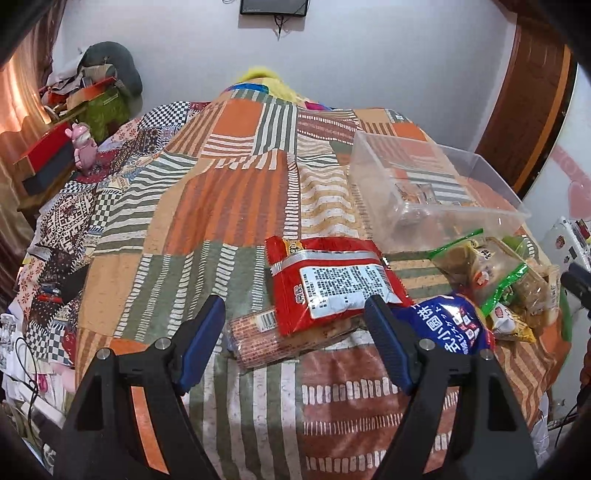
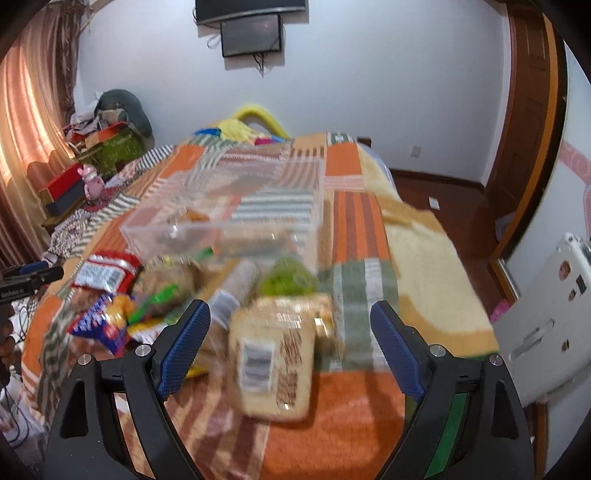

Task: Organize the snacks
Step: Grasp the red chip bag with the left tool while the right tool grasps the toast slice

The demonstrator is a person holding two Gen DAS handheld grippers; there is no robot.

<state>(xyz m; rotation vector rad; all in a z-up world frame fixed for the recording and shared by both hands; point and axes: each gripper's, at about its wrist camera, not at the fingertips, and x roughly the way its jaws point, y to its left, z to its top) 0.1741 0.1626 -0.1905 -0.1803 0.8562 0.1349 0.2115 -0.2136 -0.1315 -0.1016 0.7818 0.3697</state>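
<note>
A pile of snack packets lies on the patchwork bedspread [image 1: 221,206]. In the left wrist view my left gripper [image 1: 295,314] is open, its jaws on either side of a red packet [image 1: 332,280] lying on a brown brick-pattern roll [image 1: 258,339]. A blue packet [image 1: 450,325] and green-edged bags [image 1: 484,266] lie to its right. A clear plastic bin [image 1: 436,184] stands behind them. In the blurred right wrist view my right gripper [image 2: 290,317] is open above a pale yellow packet [image 2: 273,362]. The clear bin [image 2: 229,214] is beyond it, the red packet [image 2: 107,273] and blue packet [image 2: 99,325] to the left.
A bedside clutter of boxes and a pink toy [image 1: 83,144] stands at the far left. A wall screen [image 2: 251,35] hangs above the bed. A white device [image 2: 546,321] and a wooden door frame [image 2: 532,129] are on the right. The bedspread drops off at its right edge.
</note>
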